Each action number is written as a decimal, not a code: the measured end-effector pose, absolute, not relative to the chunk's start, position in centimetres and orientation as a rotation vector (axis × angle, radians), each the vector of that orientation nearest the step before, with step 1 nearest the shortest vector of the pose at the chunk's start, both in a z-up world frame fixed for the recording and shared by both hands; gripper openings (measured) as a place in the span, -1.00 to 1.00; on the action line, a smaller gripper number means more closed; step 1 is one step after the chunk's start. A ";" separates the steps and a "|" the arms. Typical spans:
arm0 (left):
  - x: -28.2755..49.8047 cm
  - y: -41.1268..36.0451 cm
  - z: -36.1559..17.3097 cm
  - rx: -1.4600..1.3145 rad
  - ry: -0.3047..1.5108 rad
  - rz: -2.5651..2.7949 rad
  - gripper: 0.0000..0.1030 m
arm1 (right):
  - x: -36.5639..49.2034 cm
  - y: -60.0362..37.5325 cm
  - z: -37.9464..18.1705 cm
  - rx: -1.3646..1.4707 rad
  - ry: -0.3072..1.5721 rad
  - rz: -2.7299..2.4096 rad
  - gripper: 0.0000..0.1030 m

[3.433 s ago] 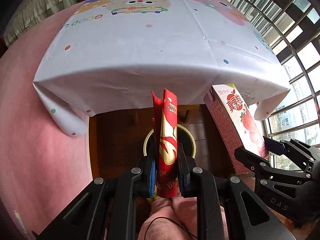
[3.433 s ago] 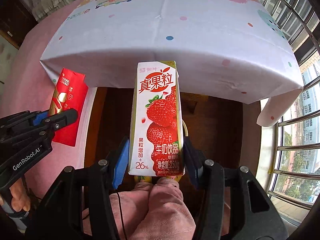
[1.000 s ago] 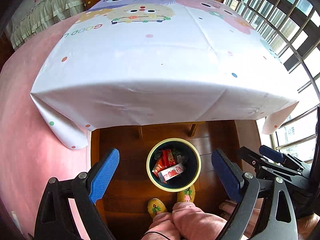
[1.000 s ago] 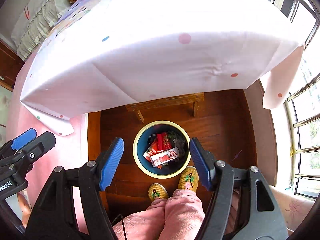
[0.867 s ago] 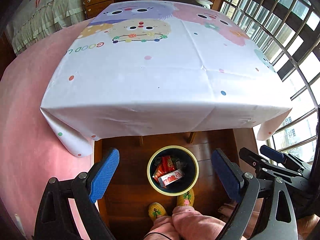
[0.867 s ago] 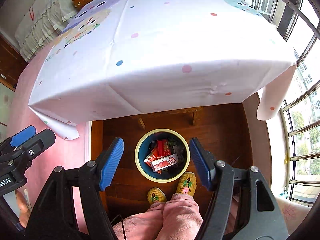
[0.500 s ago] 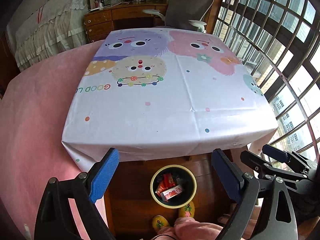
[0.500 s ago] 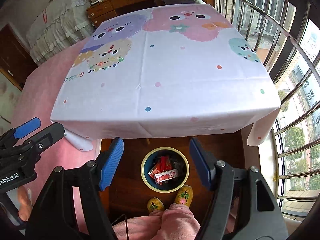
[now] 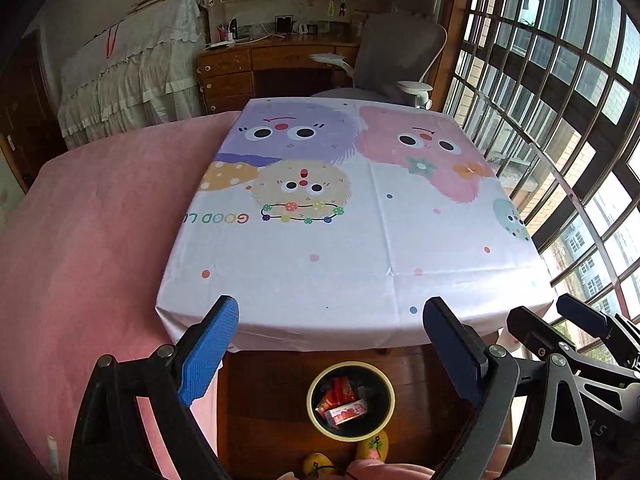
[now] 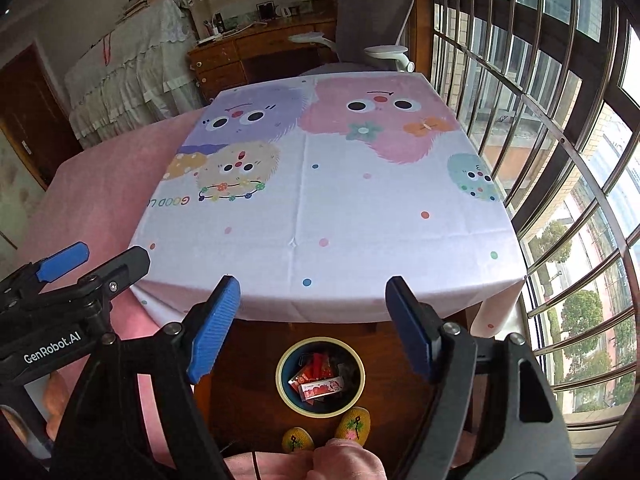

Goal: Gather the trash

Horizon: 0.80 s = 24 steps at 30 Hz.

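Observation:
A round yellow-rimmed bin [image 9: 316, 419] [image 10: 281, 388] stands on the wooden floor just in front of the table. Inside it lie the strawberry drink carton [image 9: 347, 411] [image 10: 322, 387] and the red packet [image 9: 340, 391] [image 10: 316, 366] with other scraps. My left gripper [image 9: 332, 344] hangs high above the bin, open and empty. My right gripper [image 10: 314, 322] is also open and empty above the bin. Each gripper shows in the other's view: the right gripper [image 9: 576, 336] at the right edge, the left gripper [image 10: 72, 276] at the left edge.
The table [image 9: 352, 264] [image 10: 344, 216] wears a white cartoon-monster cloth with nothing on it. A pink bed [image 9: 88, 216] lies to the left, barred windows [image 9: 560, 112] to the right, a desk and grey chair [image 9: 396, 52] behind. The person's slippers [image 10: 354, 424] stand beside the bin.
Both grippers let go of the red packet and the drink carton, which now lie in the bin. Both have since risen and tilted up, bringing the whole table and room into view.

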<state>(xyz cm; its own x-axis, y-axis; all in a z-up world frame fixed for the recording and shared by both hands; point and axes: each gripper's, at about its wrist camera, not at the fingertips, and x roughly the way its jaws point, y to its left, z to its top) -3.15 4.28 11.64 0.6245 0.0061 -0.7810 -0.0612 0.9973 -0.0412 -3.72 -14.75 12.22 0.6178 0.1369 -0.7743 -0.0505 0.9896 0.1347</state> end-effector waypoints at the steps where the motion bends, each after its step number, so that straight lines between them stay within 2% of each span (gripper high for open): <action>1: -3.3 4.2 11.6 -0.059 0.895 0.044 0.84 | -3.8 -14.7 12.4 0.099 0.892 0.105 0.42; 24: -4.4 3.6 10.5 -0.058 0.888 0.090 0.82 | -4.6 -14.6 12.3 0.061 0.863 0.106 0.43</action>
<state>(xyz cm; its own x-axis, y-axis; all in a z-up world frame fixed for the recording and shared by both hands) -4.45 3.64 10.51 0.6273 0.0541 -0.7769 -0.1021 0.9947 -0.0131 -4.63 -14.62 12.26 0.6451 0.1182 -0.7549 -0.0685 0.9929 0.0970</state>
